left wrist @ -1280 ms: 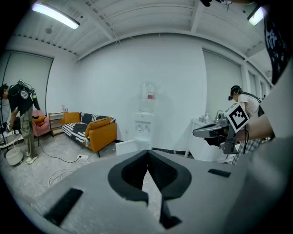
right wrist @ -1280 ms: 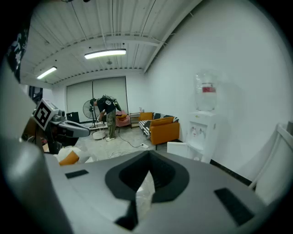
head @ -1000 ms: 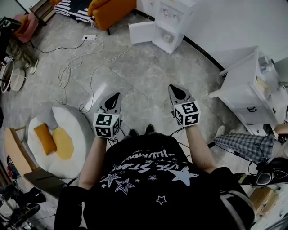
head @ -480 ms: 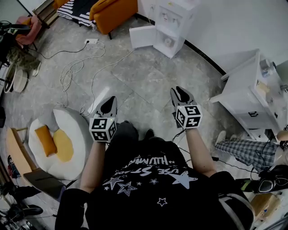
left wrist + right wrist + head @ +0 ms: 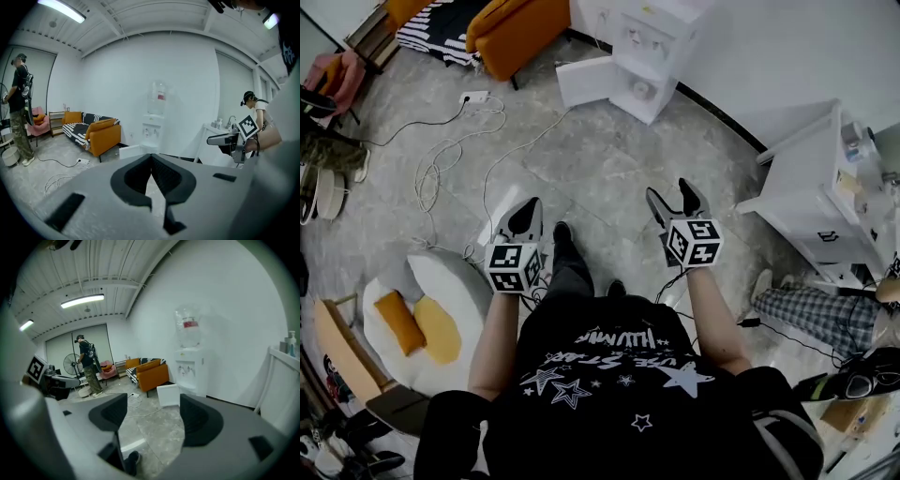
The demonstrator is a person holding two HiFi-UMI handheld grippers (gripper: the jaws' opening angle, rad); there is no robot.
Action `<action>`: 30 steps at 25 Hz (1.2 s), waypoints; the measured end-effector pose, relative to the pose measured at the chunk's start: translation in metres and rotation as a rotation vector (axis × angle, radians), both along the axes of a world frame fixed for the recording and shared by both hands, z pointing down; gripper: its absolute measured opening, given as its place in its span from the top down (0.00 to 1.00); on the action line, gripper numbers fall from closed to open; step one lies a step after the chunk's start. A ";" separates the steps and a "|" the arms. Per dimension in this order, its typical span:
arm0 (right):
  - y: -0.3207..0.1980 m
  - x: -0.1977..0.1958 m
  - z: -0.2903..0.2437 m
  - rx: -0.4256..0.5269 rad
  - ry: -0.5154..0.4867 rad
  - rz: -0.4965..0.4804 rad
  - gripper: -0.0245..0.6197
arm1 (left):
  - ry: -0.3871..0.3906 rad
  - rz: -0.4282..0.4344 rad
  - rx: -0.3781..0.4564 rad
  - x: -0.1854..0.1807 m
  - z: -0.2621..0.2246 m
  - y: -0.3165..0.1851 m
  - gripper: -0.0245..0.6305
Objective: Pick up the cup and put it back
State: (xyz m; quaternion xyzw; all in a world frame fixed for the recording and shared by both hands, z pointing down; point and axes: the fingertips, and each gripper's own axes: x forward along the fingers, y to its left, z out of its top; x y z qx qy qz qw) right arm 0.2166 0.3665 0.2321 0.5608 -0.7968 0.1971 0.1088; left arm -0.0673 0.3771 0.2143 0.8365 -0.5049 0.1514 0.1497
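Cannot pick out the cup with certainty in any view; found in neither gripper. Noted left gripper (image 5: 528, 214) with jaws pressed together, empty. Noted right gripper (image 5: 672, 194) with jaws spread wide, just been opening, only grey floor (image 5: 600, 159) seen between them. Held both side by side, apart, ahead of the chest. Beyond: water dispenser (image 5: 652, 37) at the wall, lower door (image 5: 586, 80) swung open; orange sofa (image 5: 511, 28) left of it; white cabinet (image 5: 816, 178) at right.

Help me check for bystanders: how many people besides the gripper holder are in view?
2. A standing person in camouflage trousers is at the far left of the left gripper view; a person in a pale top is at its right edge. Others may be hidden.
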 end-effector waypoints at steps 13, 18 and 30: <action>-0.156 -0.050 0.028 -0.074 0.040 0.245 0.43 | 0.005 0.178 -0.029 -0.064 0.028 -0.203 0.95; -0.189 -0.053 0.026 -0.071 0.050 0.318 0.44 | 0.001 0.251 -0.056 -0.066 0.044 -0.249 0.95; -0.301 -0.005 0.157 -0.175 0.066 0.366 0.54 | 0.017 0.299 -0.107 -0.013 0.123 -0.354 0.95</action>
